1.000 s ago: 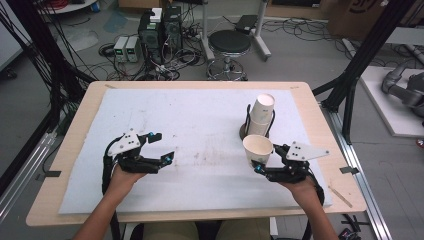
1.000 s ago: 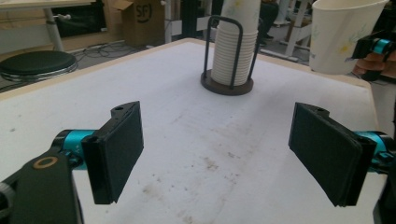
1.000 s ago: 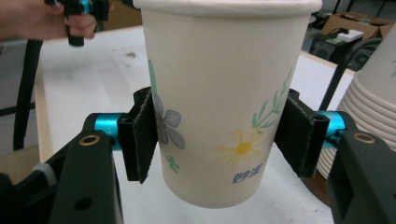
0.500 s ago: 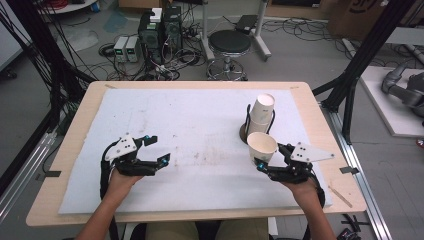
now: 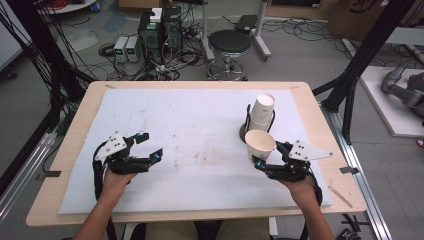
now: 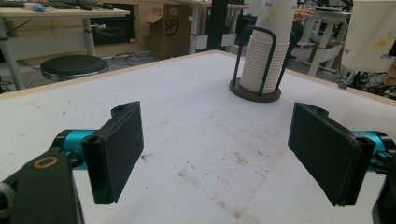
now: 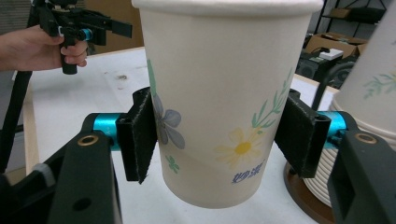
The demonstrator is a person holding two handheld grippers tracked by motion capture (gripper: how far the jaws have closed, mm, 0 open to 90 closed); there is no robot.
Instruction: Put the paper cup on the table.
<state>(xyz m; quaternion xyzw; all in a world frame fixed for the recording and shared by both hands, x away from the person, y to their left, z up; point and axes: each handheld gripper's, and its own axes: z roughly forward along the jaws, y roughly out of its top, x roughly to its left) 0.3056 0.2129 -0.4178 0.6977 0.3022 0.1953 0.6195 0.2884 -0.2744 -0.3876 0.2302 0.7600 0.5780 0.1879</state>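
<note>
Right tool (image 7: 219, 140) clamps the paper cup (image 7: 219, 93) off the bench, left tool (image 6: 224, 154) gapes empty; a harder squeeze could crumple it.

Left black two-jaw gripper (image 5: 150, 145) hovers low over table, jaws spread wide, nothing between, forearm entering from bottom edge. Right black two-jaw gripper (image 5: 270, 154) held level, pads (image 7: 137, 135) clamped on white flower-printed paper cup (image 5: 259, 144), upright.
</note>
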